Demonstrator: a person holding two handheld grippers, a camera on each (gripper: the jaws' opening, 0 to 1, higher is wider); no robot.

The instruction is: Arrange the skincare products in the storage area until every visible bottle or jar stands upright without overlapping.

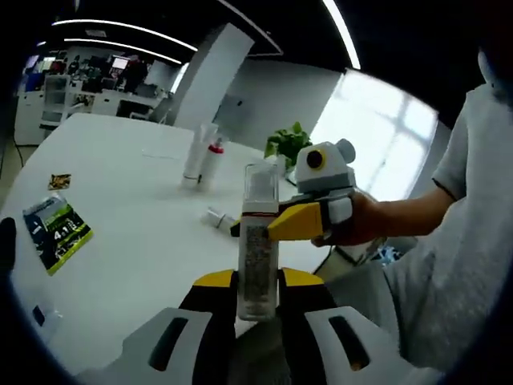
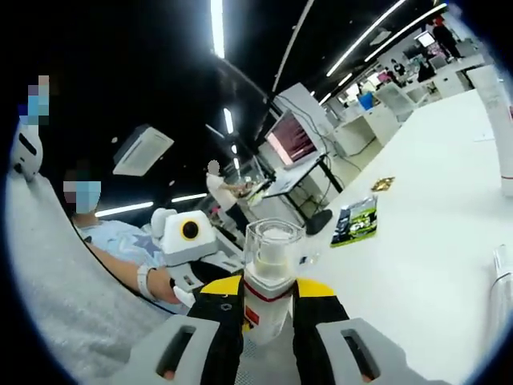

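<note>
A tall clear pump bottle [image 1: 258, 257] with a transparent cap, a red band and a printed label stands upright between my left gripper's [image 1: 258, 282] yellow-tipped jaws, which are shut on its lower part. My right gripper [image 1: 253, 229], held by a hand, comes in from the right and is shut on the same bottle just under the red band. In the right gripper view the bottle [image 2: 268, 273] sits between my right gripper's [image 2: 267, 290] jaws, with the left gripper [image 2: 194, 274] at its left. A white tube [image 1: 192, 157] and a red-capped bottle [image 1: 213, 162] stand upright further back on the white table [image 1: 136, 208].
A small white item [image 1: 217, 218] lies on its side behind the bottle. A green packet [image 1: 56, 233] and a small gold packet [image 1: 58, 181] lie at the left. A potted plant [image 1: 288, 143] stands at the far edge. The person's grey sleeve [image 1: 465, 241] is at right.
</note>
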